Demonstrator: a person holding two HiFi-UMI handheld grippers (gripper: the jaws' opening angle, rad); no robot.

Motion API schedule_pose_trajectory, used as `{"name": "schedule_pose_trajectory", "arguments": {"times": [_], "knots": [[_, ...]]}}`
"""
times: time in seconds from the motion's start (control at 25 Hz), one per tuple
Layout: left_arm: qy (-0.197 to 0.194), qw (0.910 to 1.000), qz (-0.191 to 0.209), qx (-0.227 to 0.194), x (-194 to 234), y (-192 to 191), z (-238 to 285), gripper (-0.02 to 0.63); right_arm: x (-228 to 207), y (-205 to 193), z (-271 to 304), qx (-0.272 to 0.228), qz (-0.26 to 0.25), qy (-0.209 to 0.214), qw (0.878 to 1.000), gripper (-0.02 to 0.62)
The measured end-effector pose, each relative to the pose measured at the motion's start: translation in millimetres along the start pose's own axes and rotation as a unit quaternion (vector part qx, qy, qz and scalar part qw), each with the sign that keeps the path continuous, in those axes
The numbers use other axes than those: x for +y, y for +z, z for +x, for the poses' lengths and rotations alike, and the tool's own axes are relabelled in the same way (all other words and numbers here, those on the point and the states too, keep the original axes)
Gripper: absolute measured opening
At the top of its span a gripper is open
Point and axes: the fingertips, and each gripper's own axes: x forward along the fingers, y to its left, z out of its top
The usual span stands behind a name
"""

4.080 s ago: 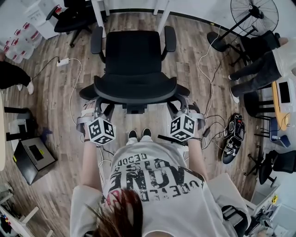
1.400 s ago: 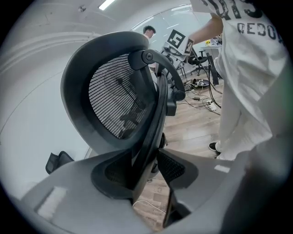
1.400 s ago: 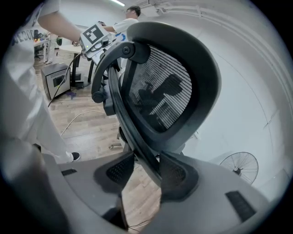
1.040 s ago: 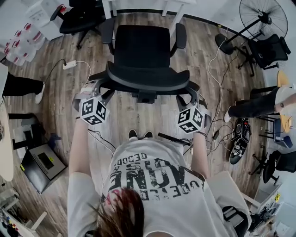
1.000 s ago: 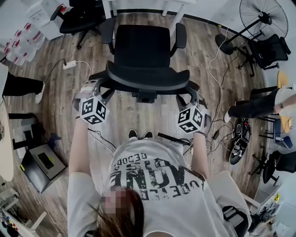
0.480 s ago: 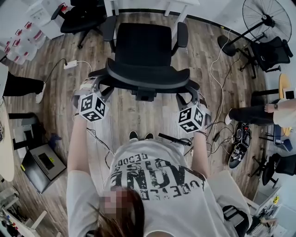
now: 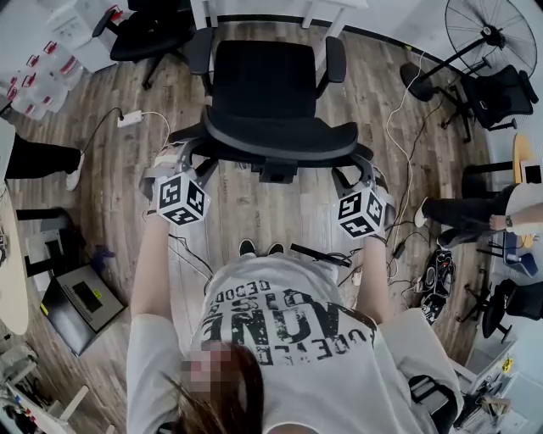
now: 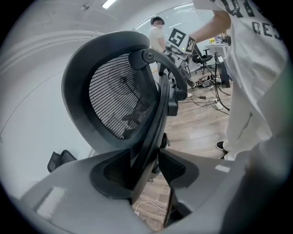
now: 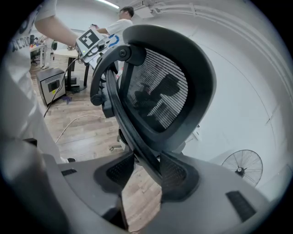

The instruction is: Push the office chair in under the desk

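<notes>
The black office chair (image 7: 270, 80) stands in front of me, its seat facing the white desk legs (image 7: 200, 13) at the top of the head view. Its mesh backrest (image 7: 280, 140) is nearest to me. My left gripper (image 7: 180, 159) is shut on the left edge of the backrest frame (image 8: 151, 132). My right gripper (image 7: 363, 172) is shut on the right edge of that frame (image 9: 137, 137). In each gripper view the black frame bar runs between the two pads, left gripper (image 8: 151, 161) and right gripper (image 9: 145, 168).
A second black chair (image 7: 140, 30) stands at the top left, a floor fan (image 7: 475, 30) and another chair (image 7: 496, 89) at the top right. Cables (image 7: 392, 127) and a power strip (image 7: 129, 119) lie on the wood floor. A person's legs (image 7: 462, 212) are at right, a dark box (image 7: 76, 297) at left.
Since four seconds ago the chair has rolled away from me toward the desk, both grippers still on the backrest. In the last second it shifted slightly right. The person at right moved.
</notes>
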Motion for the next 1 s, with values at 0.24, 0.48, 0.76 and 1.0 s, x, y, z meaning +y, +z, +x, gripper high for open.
{"name": "schedule_pose_trajectory", "arguments": {"times": [0.24, 0.48, 0.76, 1.0], "knots": [[0.006, 0.9998, -0.016, 0.008, -4.1, 1.7, -2.6, 0.201, 1.3, -1.2, -0.5, 0.002, -0.006, 0.007, 1.000, 0.160], [0.012, 0.9995, -0.015, 0.024, -2.7, -1.1, -8.4, 0.201, 1.2, 2.0, -0.7, 0.004, -0.015, 0.018, 1.000, 0.160], [0.034, 0.9992, -0.005, 0.021, 0.7, -13.1, -12.6, 0.207, 9.3, 9.3, 0.0, 0.001, -0.022, -0.004, 1.000, 0.160], [0.003, 0.9995, 0.023, -0.022, 1.9, -17.1, -11.0, 0.195, 14.6, 12.9, -1.1, 0.032, 0.000, -0.011, 0.999, 0.160]]}}
